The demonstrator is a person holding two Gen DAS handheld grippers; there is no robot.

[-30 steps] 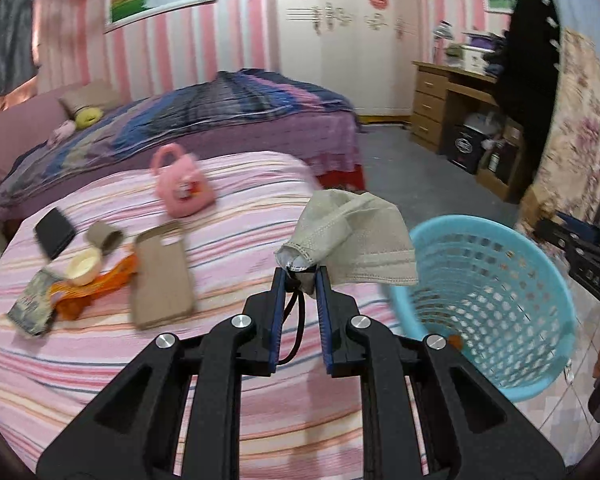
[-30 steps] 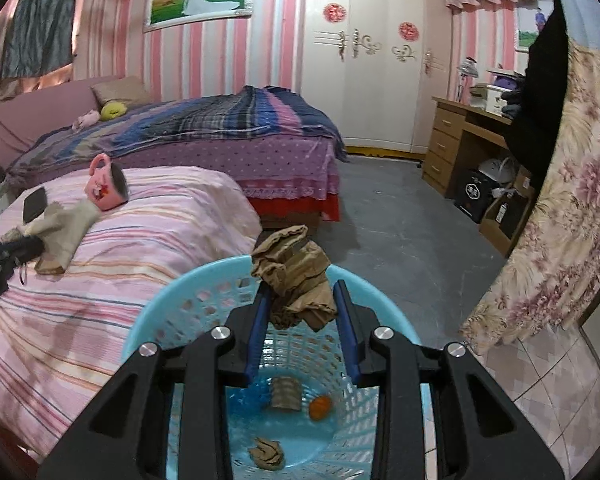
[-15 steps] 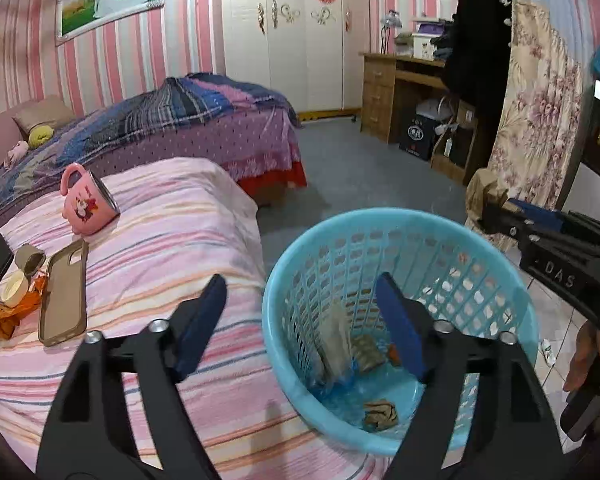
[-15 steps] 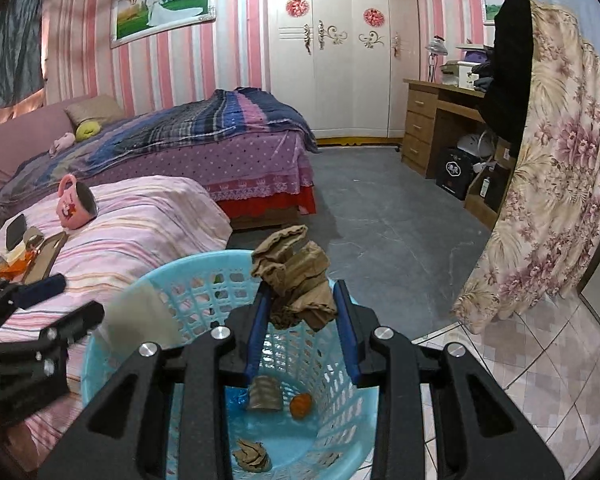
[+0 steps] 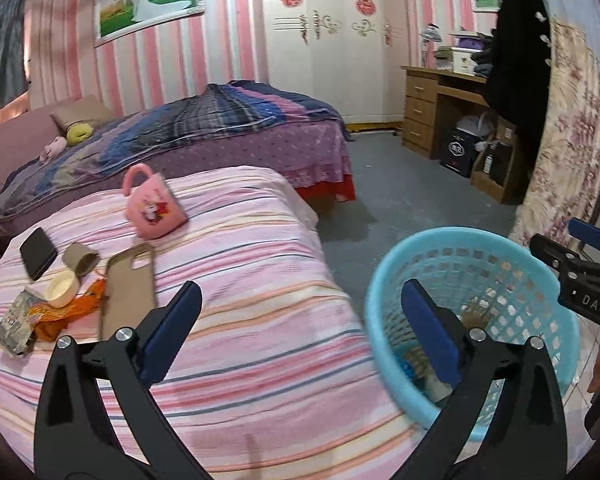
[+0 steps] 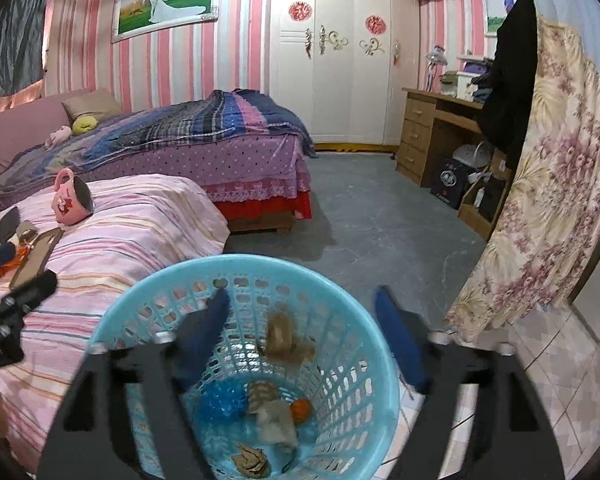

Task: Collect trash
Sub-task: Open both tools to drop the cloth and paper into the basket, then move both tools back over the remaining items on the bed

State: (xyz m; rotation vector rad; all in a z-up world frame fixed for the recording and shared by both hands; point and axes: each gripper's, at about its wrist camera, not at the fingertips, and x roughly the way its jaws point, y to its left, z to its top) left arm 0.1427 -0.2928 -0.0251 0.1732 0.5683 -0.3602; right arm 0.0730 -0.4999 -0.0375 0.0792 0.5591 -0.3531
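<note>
A light blue basket stands on the floor beside the striped bed; it also shows in the left wrist view. My right gripper is open above it. A crumpled brown paper is in mid-fall inside the basket, over a grey mask, an orange bit and more crumpled paper. My left gripper is open and empty over the bed's edge. On the bed lie an orange wrapper, a small round lid, a cardboard roll and a foil packet.
A pink mug lies on its side on the striped bed. A phone case and a black phone lie near the trash. A second bed, a wooden desk and a floral curtain surround the grey floor.
My left gripper opened and dropped the grey mask into the basket, then swung back left toward the bed. My right gripper opened and let go of the crumpled brown paper.
</note>
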